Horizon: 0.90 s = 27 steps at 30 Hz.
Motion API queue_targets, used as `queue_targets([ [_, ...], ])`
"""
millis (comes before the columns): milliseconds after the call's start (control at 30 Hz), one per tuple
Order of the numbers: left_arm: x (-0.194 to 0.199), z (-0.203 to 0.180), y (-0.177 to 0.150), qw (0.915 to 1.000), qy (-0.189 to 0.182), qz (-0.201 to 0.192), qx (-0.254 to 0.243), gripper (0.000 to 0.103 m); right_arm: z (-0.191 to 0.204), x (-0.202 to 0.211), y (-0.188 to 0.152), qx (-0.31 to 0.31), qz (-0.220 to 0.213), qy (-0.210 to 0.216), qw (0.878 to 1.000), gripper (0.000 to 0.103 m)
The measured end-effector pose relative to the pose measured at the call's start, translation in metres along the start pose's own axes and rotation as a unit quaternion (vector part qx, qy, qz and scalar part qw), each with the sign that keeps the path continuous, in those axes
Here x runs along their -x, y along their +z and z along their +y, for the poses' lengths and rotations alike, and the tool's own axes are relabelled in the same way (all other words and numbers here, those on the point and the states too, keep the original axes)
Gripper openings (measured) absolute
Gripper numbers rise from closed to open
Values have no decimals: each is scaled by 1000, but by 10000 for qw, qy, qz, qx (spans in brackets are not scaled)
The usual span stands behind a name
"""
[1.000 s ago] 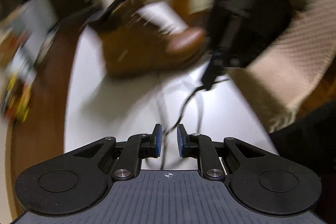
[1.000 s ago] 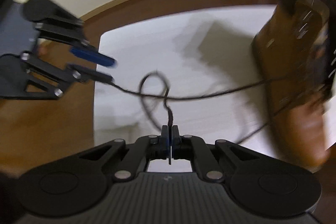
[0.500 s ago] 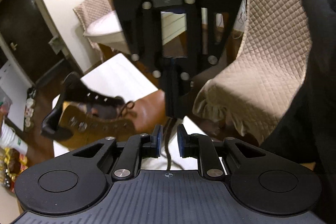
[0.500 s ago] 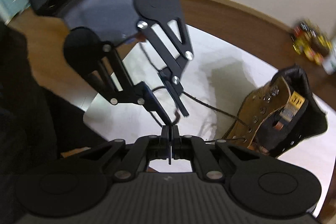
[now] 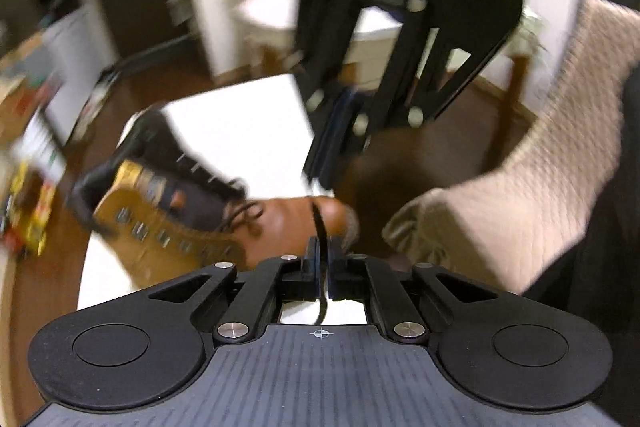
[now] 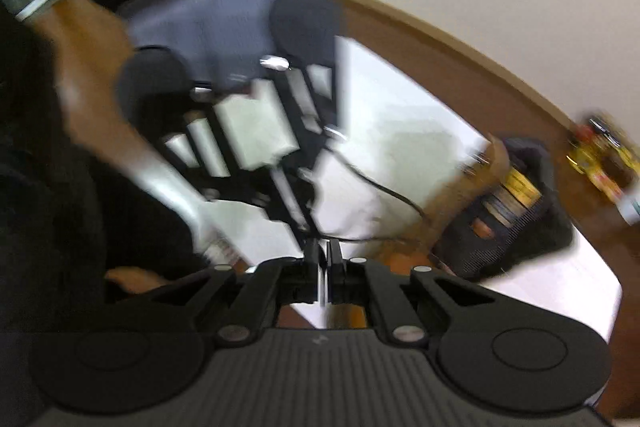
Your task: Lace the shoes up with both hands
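Note:
A brown lace-up boot (image 5: 180, 227) lies on its side on the white table (image 5: 240, 115). A dark lace (image 5: 318, 227) runs from the boot's toe area through my left gripper (image 5: 322, 251). That gripper's jaws are closing and pinch the lace. My right gripper (image 5: 318, 167) hangs just ahead, tips pointing down at the same lace. In the right wrist view, the right gripper (image 6: 323, 251) shows a thin slit as its jaws begin opening. The lace (image 6: 384, 191) reaches its tips. The blurred left gripper (image 6: 308, 223) is almost touching it, with the boot (image 6: 500, 211) at right.
A chair with a beige quilted cover (image 5: 520, 167) stands close on the right, by the table corner. Bottles and packets (image 6: 600, 155) sit on the wooden floor beyond the boot. A person's dark clothing (image 5: 624, 207) fills the right edge. A second white table (image 5: 280, 7) is behind.
My left jaws went from wide open to pinched on the lace. The two grippers swung in tip to tip above the boot's toe, and the right one rolled while keeping its lace end.

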<state>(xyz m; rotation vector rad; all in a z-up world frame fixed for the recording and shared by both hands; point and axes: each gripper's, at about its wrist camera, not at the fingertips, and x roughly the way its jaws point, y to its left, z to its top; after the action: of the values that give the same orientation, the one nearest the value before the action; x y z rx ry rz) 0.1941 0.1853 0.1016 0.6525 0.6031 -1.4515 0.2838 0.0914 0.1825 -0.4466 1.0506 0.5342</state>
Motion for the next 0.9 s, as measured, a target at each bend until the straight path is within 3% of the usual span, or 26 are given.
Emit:
queue_targets([
  [100,1,16,-5,9973,159,-61,713,3,-20,-2,-13,-1038,22,-429,9937,4],
  [167,1,23,-5,9954,319,-61,903,3,-34,-7,-28,-2137,35,-679,9745,5],
  [267,-6,36,2,9904,697,94,1188,3,-54,-19,-49,-3091,-4,-693,9485,6],
  [333,-14,38,12,9892,830,225,1189,3,-67,-28,-63,-3740,-74,-746,9244,6],
  [400,-26,38,28,9872,1116,422,1059,3,-73,-26,-67,-4077,-240,-698,9101,15],
  [467,-30,35,37,9861,1258,504,967,3,-87,-33,-77,-4517,-575,-558,8886,18],
  [500,-35,33,43,9848,1373,589,885,3,-87,-29,-77,-4574,-649,-546,8852,19],
  [600,-54,31,59,9776,1723,963,731,3,-97,-43,-70,-4510,-868,-793,8847,19],
  [767,-74,33,72,9695,1854,1427,727,3,-104,-76,-56,-3898,-958,-755,9128,22],
  [867,-82,34,79,9677,1803,1648,620,3,-108,-85,-56,-3898,-991,-682,9130,22],
  [900,-85,34,80,9671,1791,1722,555,3,-110,-86,-56,-3934,-1002,-669,9114,15],
])
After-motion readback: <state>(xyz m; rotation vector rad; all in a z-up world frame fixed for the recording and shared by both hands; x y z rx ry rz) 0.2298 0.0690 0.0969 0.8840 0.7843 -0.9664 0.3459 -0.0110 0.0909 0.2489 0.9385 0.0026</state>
